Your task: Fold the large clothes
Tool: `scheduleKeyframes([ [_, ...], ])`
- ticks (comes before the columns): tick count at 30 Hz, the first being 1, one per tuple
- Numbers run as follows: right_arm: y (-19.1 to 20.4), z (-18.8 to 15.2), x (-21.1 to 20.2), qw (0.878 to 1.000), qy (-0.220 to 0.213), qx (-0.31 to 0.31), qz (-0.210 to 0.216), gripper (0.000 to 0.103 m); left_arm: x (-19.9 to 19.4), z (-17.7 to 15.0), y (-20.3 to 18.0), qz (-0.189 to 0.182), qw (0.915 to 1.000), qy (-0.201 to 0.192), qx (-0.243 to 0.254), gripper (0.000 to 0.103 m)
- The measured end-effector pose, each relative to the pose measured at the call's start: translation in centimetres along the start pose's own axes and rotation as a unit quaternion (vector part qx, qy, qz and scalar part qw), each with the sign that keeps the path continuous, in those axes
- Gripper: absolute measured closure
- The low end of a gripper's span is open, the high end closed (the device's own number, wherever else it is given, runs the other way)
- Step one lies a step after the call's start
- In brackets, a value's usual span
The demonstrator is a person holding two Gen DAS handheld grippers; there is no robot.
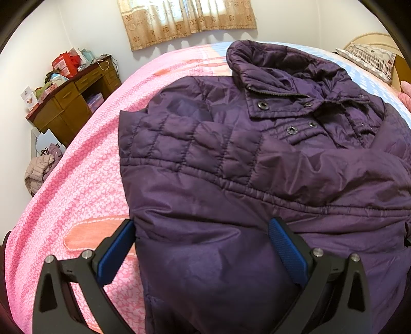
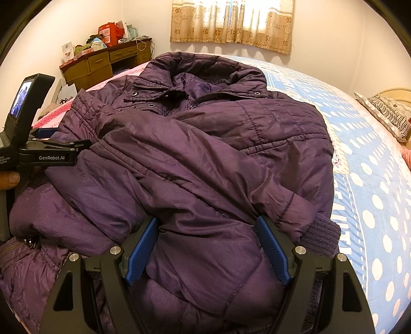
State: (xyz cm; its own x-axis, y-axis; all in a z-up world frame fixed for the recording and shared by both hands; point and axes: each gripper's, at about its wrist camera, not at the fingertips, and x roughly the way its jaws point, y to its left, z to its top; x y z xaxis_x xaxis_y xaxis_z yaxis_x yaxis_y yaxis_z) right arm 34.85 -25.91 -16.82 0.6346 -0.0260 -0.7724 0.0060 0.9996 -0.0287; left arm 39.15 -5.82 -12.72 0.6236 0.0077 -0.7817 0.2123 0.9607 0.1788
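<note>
**Lying across the bed, a purple coat between two spread grippers**

Lying collar-away on the bed point(image 1: 84, 164), the purple padded coat point(image 1: 231, 159) covers the middle of the mattress, with one sleeve point(image 2: 195, 167) folded diagonally over its chest. The sleeve's knitted cuff point(image 2: 321, 236) ends near the coat's right edge.

The left hand-held gripper point(image 1: 203, 246) has its blue-padded fingers point(image 1: 115, 251) spread wide and grips nothing. Its left finger sits just off the coat's left edge, over the pink floral bedcover, while the other finger is over the lower coat fabric. From the right wrist view this same tool shows side-on at the coat's left edge.

The right hand-held gripper point(image 2: 208, 246) is likewise released, its fingers point(image 2: 272, 251) parted above the lower front panel, just inside the cuff. Whether either tool's pads press on the cloth cannot be told.

Bare bedding runs along both sides of the coat: pink cover to the left, a blue dotted sheet point(image 2: 372, 179) to the right. A patterned pillow point(image 2: 390, 115) lies at the far right of the bed, well apart from the coat. Beyond the bed's left edge stands a wooden bench point(image 1: 74, 102) piled with boxes, and a curtain point(image 2: 231, 23) hangs on the far wall.
</note>
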Motion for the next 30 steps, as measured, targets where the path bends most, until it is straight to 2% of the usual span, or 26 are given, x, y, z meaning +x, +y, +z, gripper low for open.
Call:
scheduleKeyframes([
  [11,0.3,0.0,0.0,1.0,-0.005,-0.004,-0.007,0.024,0.0,0.0,-0.6,0.008,1.0,-0.001,0.001,0.0],
  [14,-0.1,0.3,-1.3,1.0,-0.01,0.002,0.013,0.024,-1.2,0.5,0.1,0.014,0.9997,0.015,-0.01,0.0],
  [16,-1.0,0.5,-3.2,0.998,-0.039,0.023,0.038,0.024,-3.5,0.9,0.2,0.03,0.9994,-0.007,-0.016,0.0],
  [19,-3.0,0.9,-5.9,0.993,-0.087,0.069,0.038,0.024,-7.7,1.6,-0.8,0.0,0.9977,-0.064,-0.02,0.0],
  [21,-3.9,1.2,-6.1,0.992,-0.089,0.083,0.042,0.024,-9.1,2.1,-2.6,-0.036,0.9961,-0.08,-0.01,0.0],
  [22,-4.3,1.3,-5.6,0.993,-0.077,0.085,0.041,0.026,-9.1,2.3,-3.7,-0.057,0.9951,-0.081,0.0,0.0],
  [23,-4.7,1.2,-5.0,0.994,-0.064,0.085,0.037,0.037,-8.8,2.3,-5.1,-0.074,0.994,-0.079,0.013,0.0],
  [25,-5.4,0.6,-4.1,0.995,-0.044,0.085,0.027,0.05,-7.6,2.0,-7.8,-0.076,0.9938,-0.072,0.038,0.0],
  [29,-6.4,-0.5,-3.1,0.994,-0.022,0.101,0.042,0.05,-3.1,0.6,-11.4,-0.076,0.9946,-0.013,0.07,0.0],
  [30,-6.3,-0.6,-2.8,0.994,-0.014,0.098,0.042,0.05,-2.8,0.2,-11.7,-0.077,0.995,-0.019,0.061,0.0],
])
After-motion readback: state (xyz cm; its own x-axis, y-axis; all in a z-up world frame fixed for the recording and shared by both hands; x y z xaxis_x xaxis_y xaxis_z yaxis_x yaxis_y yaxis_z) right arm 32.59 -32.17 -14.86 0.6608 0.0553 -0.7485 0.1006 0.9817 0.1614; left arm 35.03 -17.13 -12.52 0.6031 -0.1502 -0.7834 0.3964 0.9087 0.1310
